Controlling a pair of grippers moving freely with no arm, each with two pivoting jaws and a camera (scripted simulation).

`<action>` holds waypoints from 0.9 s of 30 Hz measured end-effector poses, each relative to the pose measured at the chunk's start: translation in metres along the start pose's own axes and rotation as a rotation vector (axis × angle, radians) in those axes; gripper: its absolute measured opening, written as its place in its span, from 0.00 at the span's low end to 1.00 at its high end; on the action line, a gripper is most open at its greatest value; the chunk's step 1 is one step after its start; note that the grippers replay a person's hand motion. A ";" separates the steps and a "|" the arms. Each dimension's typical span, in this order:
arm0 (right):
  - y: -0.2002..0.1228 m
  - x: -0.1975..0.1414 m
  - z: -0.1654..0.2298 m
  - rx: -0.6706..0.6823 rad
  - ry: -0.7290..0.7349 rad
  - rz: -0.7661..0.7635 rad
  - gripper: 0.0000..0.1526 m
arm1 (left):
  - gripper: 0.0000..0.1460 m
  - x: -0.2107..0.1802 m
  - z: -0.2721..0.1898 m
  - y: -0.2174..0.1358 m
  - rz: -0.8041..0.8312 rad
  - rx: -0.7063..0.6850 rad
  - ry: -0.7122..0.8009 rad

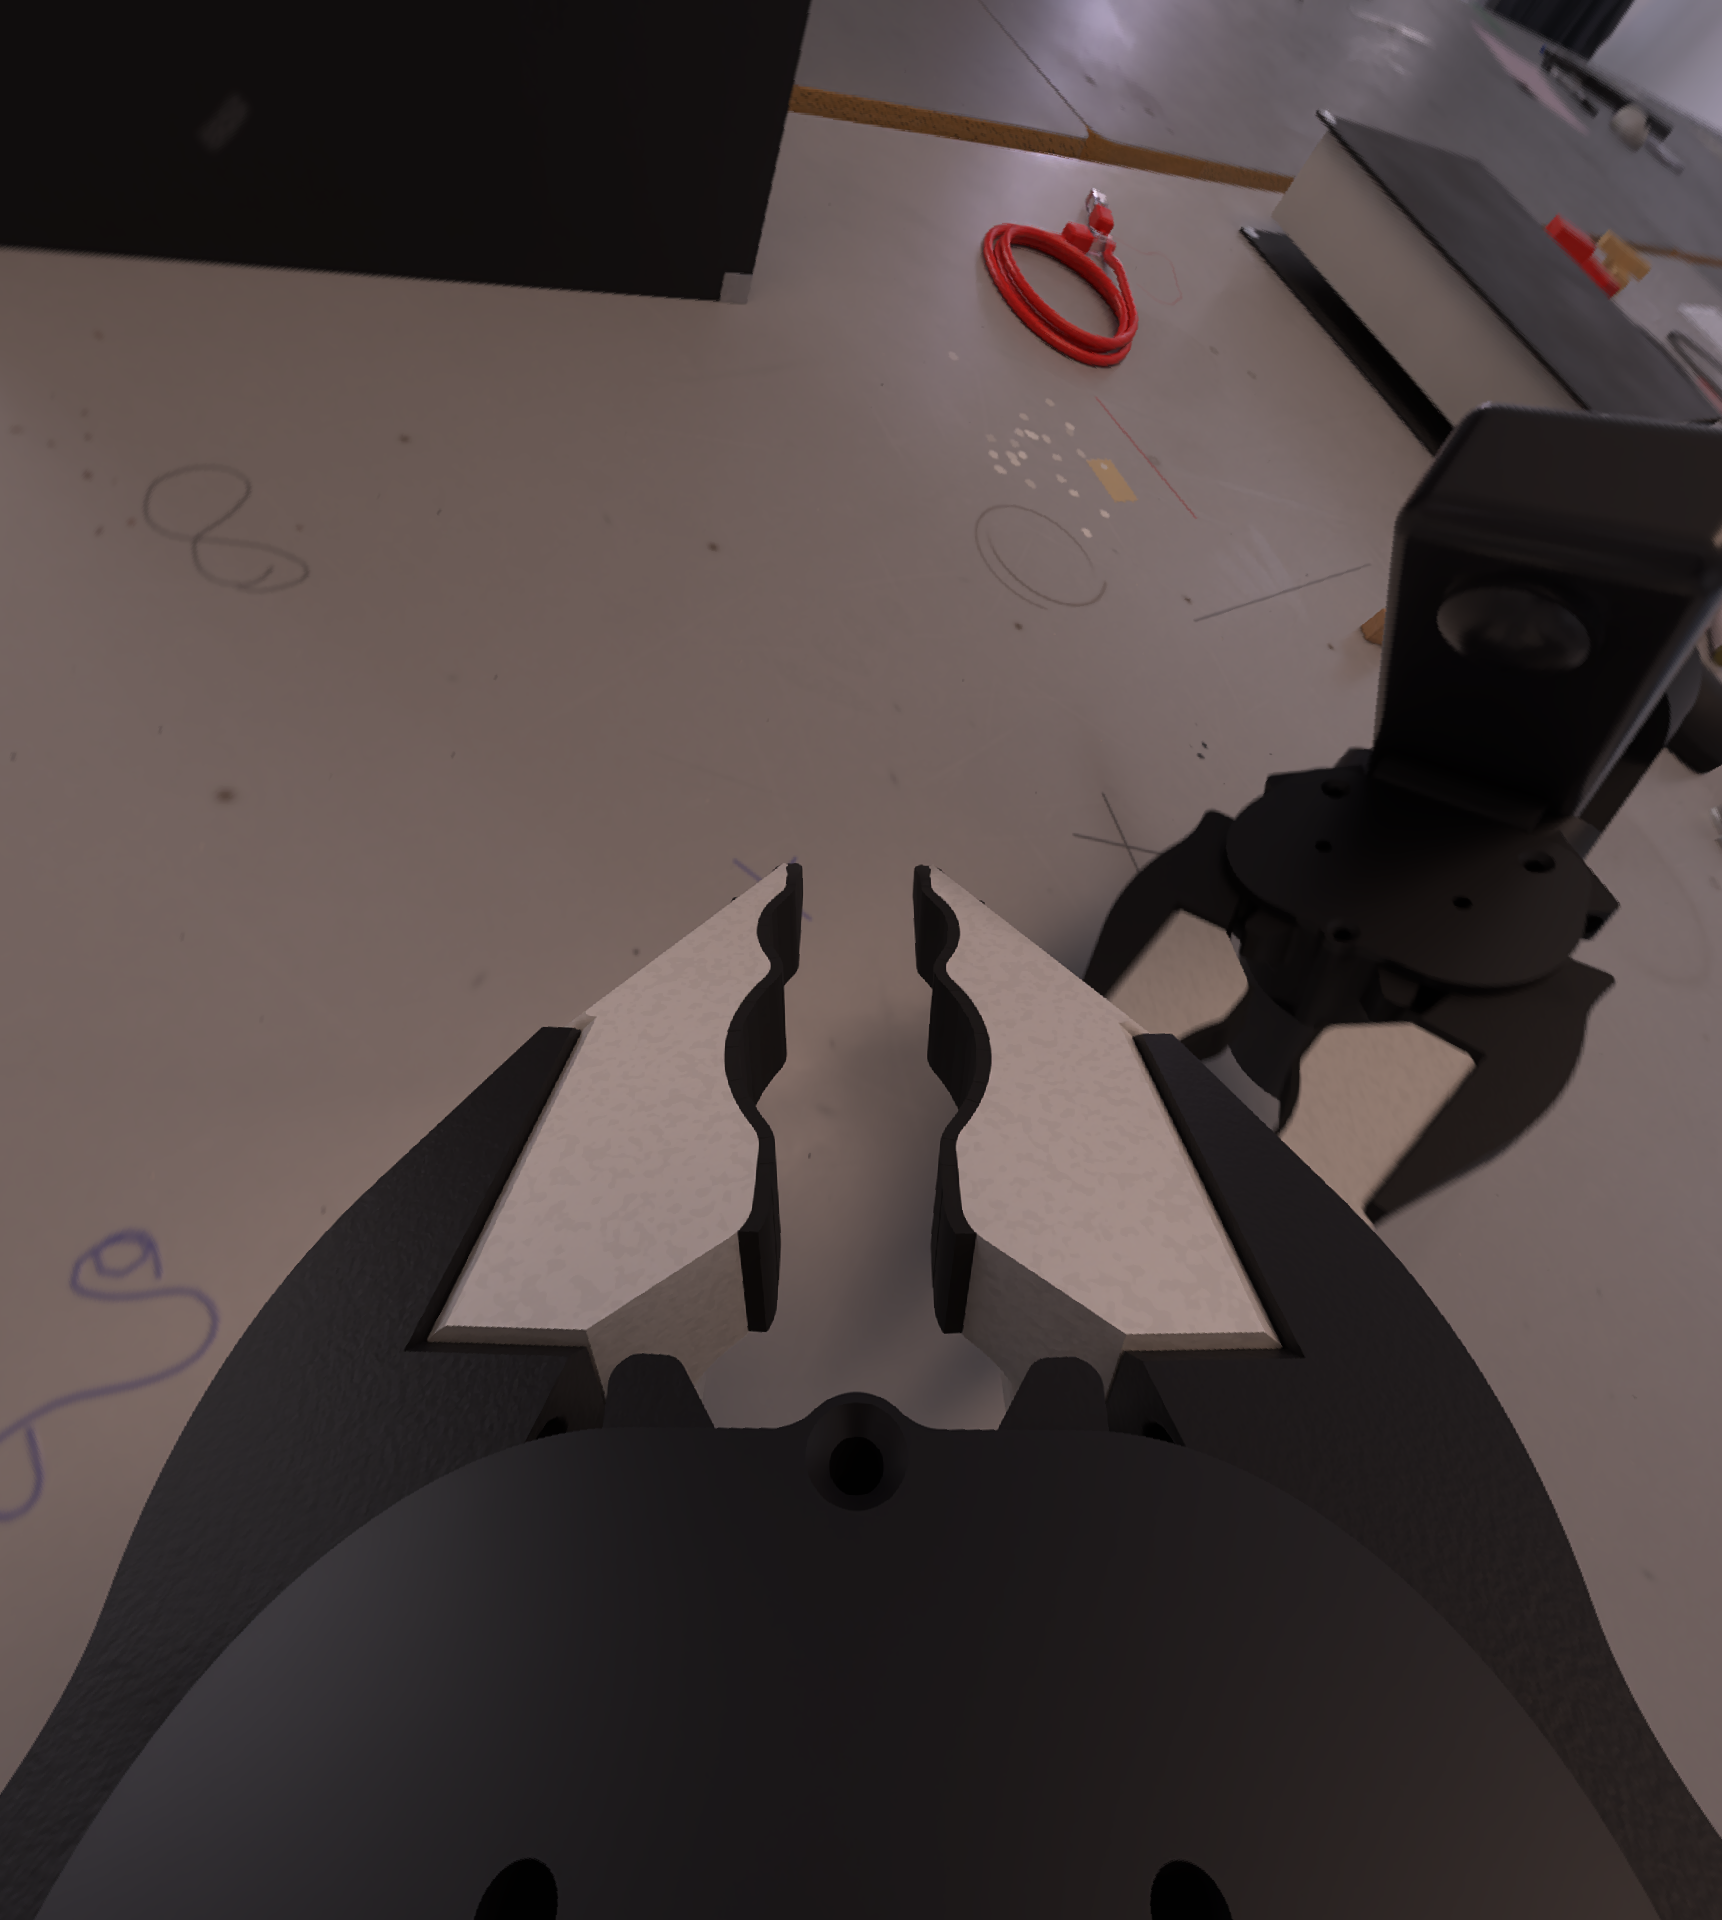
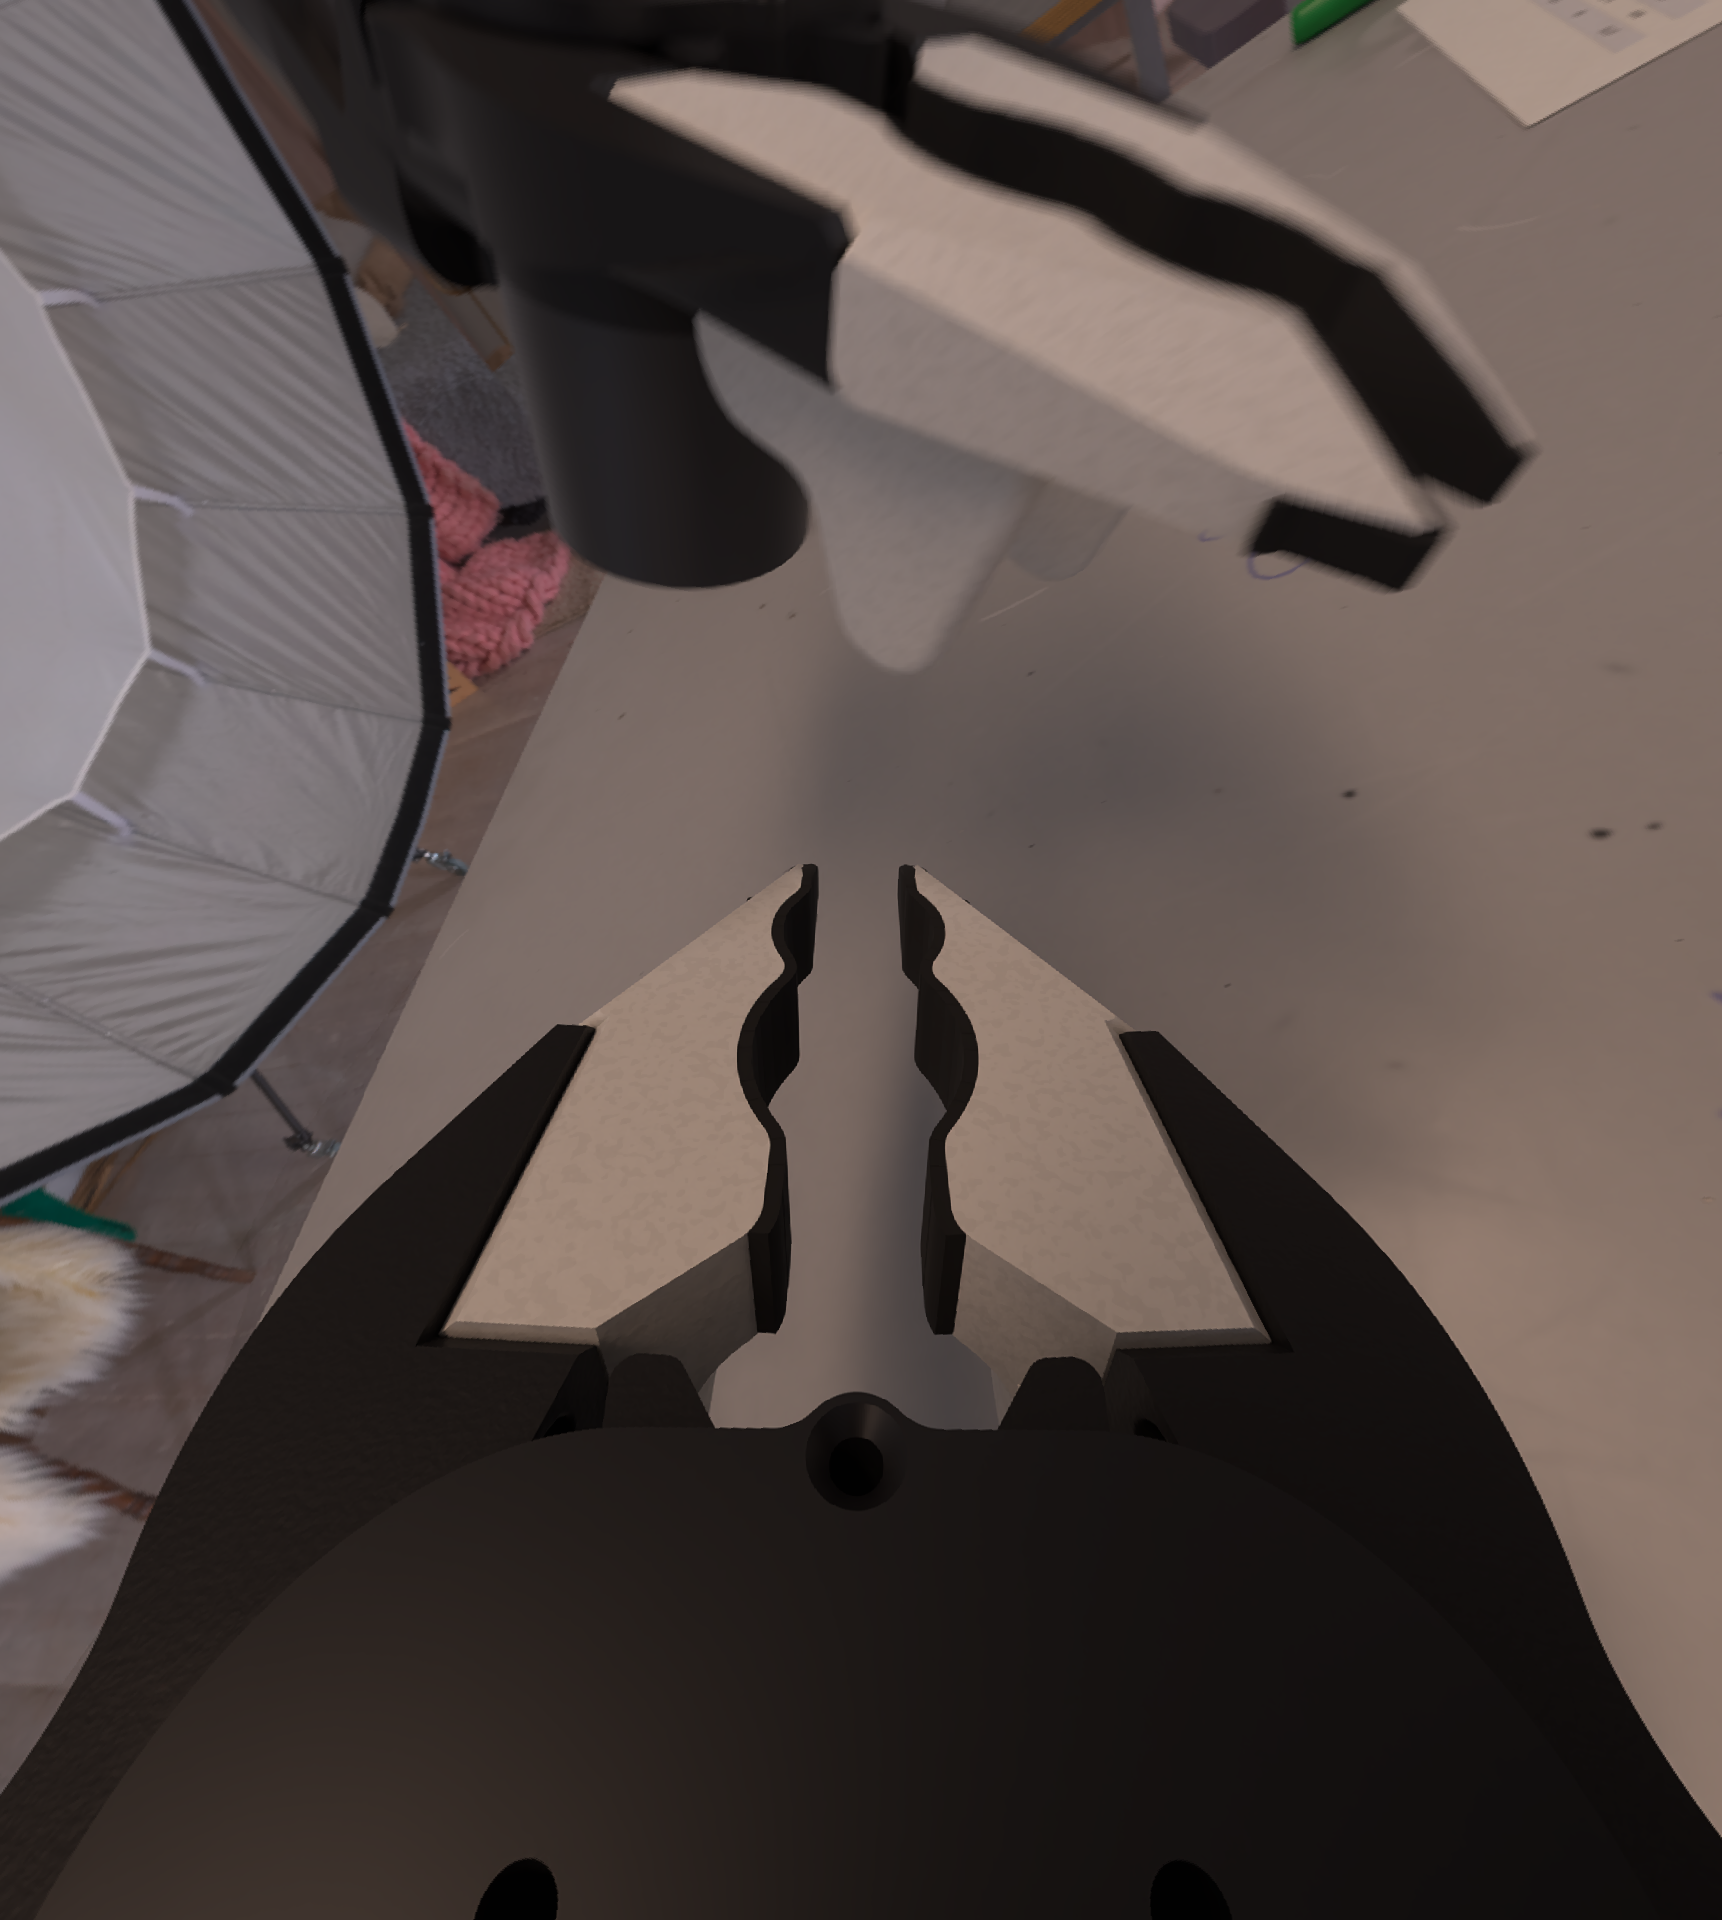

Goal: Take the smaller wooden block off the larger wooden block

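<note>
left black two-finger gripper (image 1: 858,878): jaws parted, holding nothing | right black two-finger gripper (image 2: 858,878): jaws parted, holding nothing | wooden blocks: in neither view, axis cannot be told | pale scuffed worktop (image 1: 524,675) below both

A red coiled cable (image 1: 1059,291) lies on the pale table (image 1: 524,623) at one o'clock, a black panel (image 1: 317,135) at eleven. A white softbox (image 2: 109,623) spreads at nine o'clock, pink knitwear (image 2: 493,561) beside it.
</note>
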State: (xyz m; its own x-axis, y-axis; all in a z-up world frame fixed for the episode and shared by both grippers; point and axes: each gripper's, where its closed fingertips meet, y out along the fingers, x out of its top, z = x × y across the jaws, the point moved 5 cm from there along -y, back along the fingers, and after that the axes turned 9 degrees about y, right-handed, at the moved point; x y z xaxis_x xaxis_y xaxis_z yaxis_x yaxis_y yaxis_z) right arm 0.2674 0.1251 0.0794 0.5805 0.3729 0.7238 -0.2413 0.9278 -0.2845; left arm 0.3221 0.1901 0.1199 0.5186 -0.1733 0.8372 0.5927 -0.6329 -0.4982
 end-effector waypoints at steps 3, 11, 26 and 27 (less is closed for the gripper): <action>-0.004 -0.007 0.008 0.026 -0.017 0.007 0.10 | 0.15 0.013 -0.007 0.009 0.016 0.004 0.045; -0.012 -0.016 0.018 0.059 -0.029 0.016 0.10 | 0.15 0.033 -0.019 0.027 0.004 -0.003 0.081; -0.010 -0.016 0.017 0.061 -0.021 0.027 0.10 | 0.16 0.029 -0.024 0.038 0.024 -0.041 0.074; -0.010 -0.016 0.017 0.061 -0.020 0.029 0.10 | 0.16 0.029 -0.024 0.038 0.026 -0.043 0.077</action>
State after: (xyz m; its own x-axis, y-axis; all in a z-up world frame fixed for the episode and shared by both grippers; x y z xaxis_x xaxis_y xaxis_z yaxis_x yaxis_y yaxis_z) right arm 0.2470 0.1099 0.0812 0.5569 0.3988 0.7286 -0.3051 0.9141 -0.2672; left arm 0.3449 0.1427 0.1309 0.4837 -0.2465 0.8398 0.5517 -0.6590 -0.5112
